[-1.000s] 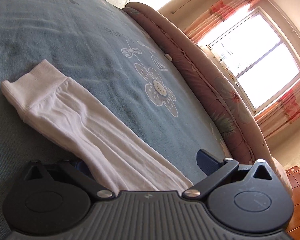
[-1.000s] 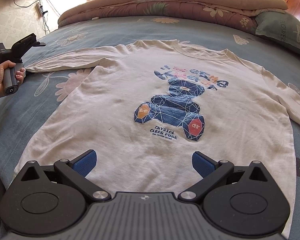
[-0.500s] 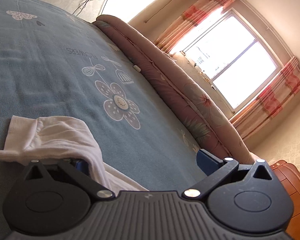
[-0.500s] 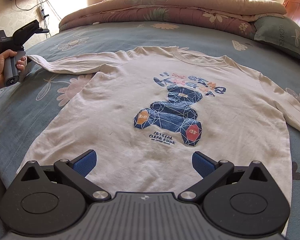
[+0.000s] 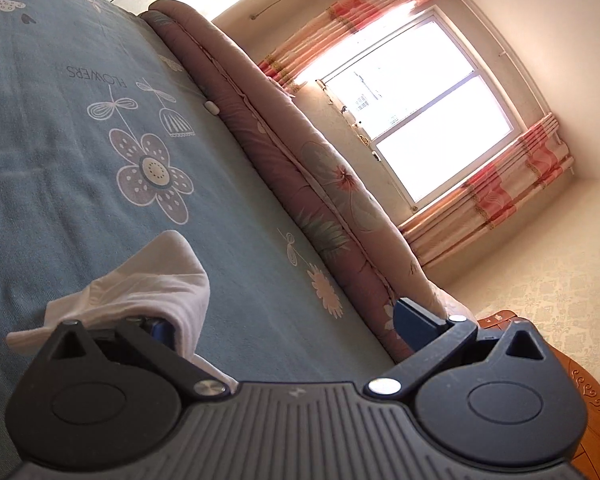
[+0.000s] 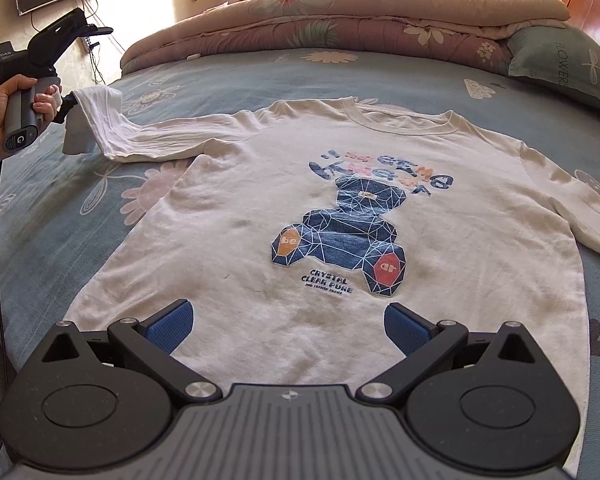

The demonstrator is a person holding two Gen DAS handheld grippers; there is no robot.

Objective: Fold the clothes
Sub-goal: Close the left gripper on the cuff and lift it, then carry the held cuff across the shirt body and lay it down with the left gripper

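Lifted clear of the bed since a second ago, the cuff [image 6: 85, 120] of the sweatshirt's long sleeve [image 6: 168, 138] now hangs off the bedspread [image 6: 236, 76] from the left gripper [image 5: 284, 324], where it earlier lay flat. Seen by the left wrist camera, the white cuff drapes over the gripper's left blue finger pad [image 5: 162, 330] and hides most of it, while the other pad stands far off to the right; whether the fabric is pinched or merely hooked over that finger cannot be told. A hand [image 6: 18, 104] grips the tool's handle at the far left of the right wrist view. The white sweatshirt [image 6: 340, 216], printed with a blue geometric bear [image 6: 340, 232], lies face up and spread flat on the blue floral bedspread, its other sleeve running off toward the right edge. The right gripper [image 6: 288, 326] hovers over the hem with its jaws wide apart and nothing between them. A rolled quilt [image 6: 340, 16] lies along the far side of the bed below a bright window [image 5: 420, 104].
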